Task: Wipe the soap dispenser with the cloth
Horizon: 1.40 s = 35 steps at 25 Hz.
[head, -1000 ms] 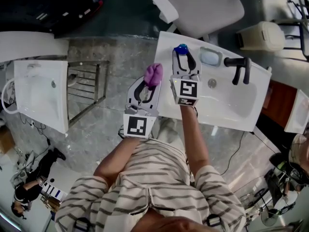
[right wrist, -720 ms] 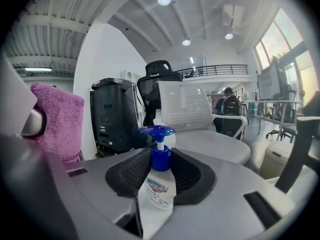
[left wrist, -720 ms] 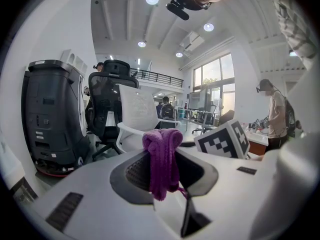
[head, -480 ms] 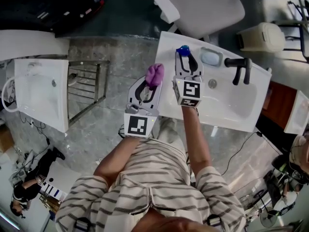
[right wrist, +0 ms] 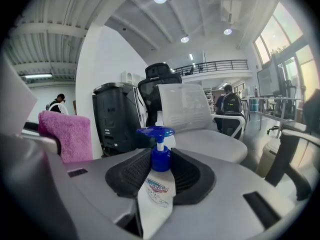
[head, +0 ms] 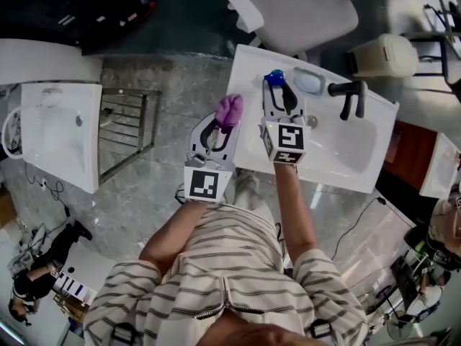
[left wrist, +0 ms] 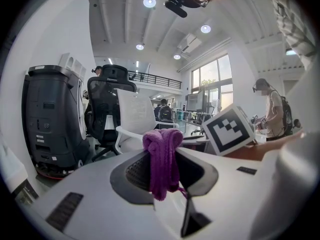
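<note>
My right gripper is shut on the soap dispenser, a white bottle with a blue pump head, held upright above the back left part of the white washbasin. The jaws press on the bottle just below its blue collar. My left gripper is shut on a folded purple cloth, which sticks up past the jaw tips. The cloth hangs just left of the dispenser, a small gap apart, and shows as a pink-purple pad at the left of the right gripper view.
A black faucet and a pale soap dish sit at the basin's back. A white office chair stands beyond it, a second basin and a metal rack to the left, a bin at the right.
My right gripper with the dispenser has lifted slightly and drifted a little right. The left gripper and cloth have stayed nearly still.
</note>
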{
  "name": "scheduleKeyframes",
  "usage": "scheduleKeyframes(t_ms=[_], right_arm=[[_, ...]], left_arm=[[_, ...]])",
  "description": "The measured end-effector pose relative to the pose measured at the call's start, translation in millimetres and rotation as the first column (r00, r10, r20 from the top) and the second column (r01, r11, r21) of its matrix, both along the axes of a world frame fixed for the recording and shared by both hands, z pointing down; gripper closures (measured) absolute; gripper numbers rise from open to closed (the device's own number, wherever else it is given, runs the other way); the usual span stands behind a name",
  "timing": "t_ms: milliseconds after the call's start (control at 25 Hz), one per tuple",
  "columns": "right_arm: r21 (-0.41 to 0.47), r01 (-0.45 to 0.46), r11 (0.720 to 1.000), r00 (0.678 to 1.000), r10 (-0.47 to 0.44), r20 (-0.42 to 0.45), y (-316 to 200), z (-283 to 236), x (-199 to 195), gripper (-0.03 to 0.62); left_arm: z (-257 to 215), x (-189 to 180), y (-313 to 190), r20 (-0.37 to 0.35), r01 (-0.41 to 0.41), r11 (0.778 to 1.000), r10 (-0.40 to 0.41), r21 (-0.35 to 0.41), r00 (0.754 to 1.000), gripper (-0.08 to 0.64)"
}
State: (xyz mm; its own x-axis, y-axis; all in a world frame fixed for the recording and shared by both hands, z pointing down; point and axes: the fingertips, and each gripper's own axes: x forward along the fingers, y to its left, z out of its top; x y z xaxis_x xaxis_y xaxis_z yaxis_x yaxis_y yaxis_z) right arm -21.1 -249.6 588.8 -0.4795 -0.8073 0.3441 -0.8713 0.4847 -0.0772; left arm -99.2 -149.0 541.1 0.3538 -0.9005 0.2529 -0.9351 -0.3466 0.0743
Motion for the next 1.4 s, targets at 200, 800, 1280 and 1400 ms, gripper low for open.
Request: scheduleKeyframes(t_ms=[200, 800, 1280, 1400], right_arm=[[-0.025, 0.001, 1.0, 0.999, 0.0, 0.044, 22, -27, 7, 0.462], [0.065, 0.053, 0.996, 0.994, -0.059, 0.091, 74, -120, 23, 0.462], [0.105, 0.06, 0.993, 0.99, -0.073, 0.123, 104, -169, 28, 0.46], [0.114, 0.057, 0.992, 0.989, -0.071, 0.126, 106, -180, 30, 0.462]], left_arm=[[-15, 8, 17, 0.024, -0.023, 1.0, 0.023, 0.018, 0.999, 0.451], [-68, 27, 49, 0.055, -0.034, 0.996, 0.03, 0.082, 0.998, 0.449], [-95, 39, 59, 0.05, -0.09, 0.989, 0.085, 0.121, 0.995, 0.448], [-102, 41, 54, 0.052, -0.094, 0.987, 0.088, 0.132, 0.995, 0.448]])
